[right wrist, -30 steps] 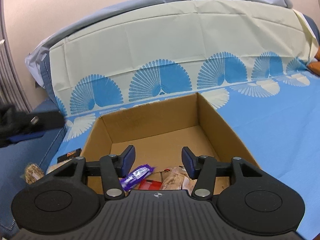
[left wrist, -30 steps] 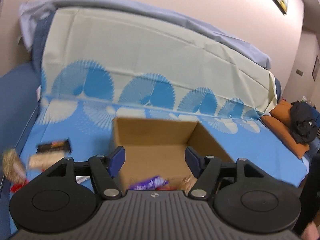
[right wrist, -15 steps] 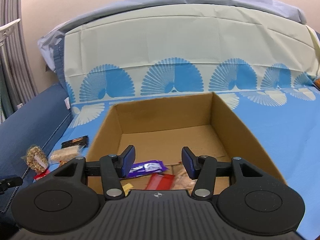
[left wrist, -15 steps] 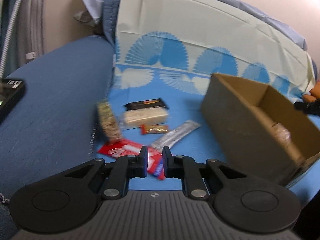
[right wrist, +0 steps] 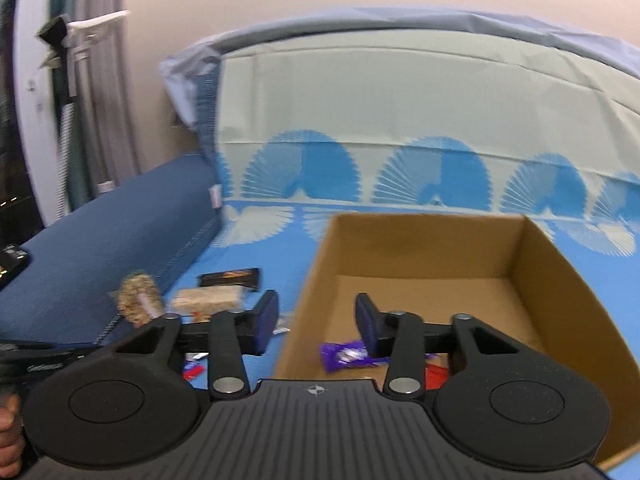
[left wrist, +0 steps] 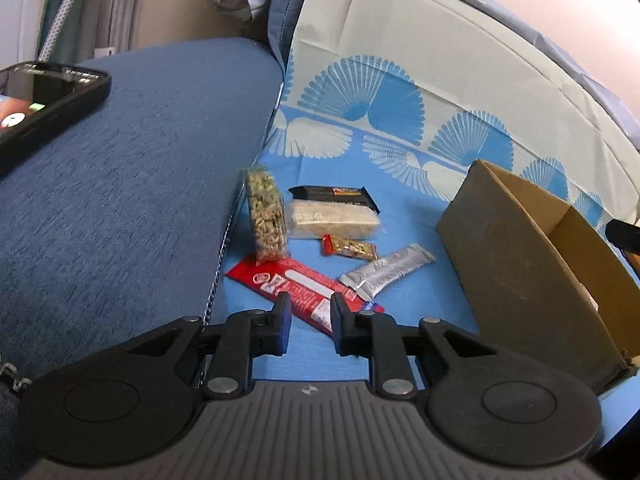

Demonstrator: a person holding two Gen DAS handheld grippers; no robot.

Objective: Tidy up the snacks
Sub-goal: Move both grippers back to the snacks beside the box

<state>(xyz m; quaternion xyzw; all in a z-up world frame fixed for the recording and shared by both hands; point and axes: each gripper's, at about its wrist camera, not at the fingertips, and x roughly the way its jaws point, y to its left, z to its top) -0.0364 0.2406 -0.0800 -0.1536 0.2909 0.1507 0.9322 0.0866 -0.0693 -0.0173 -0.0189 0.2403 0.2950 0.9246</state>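
My left gripper [left wrist: 307, 320], jaws opening, nothing pinched: red wrapper [left wrist: 298, 286] lies at 12 o'clock, long axis 10-to-4. Right gripper [right wrist: 316, 320] closing on nothing, farther off.

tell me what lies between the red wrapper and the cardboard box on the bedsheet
In the left wrist view, a silver foil packet lies between the red wrapper and the cardboard box. Past the packet, only bare blue sheet reaches the box.
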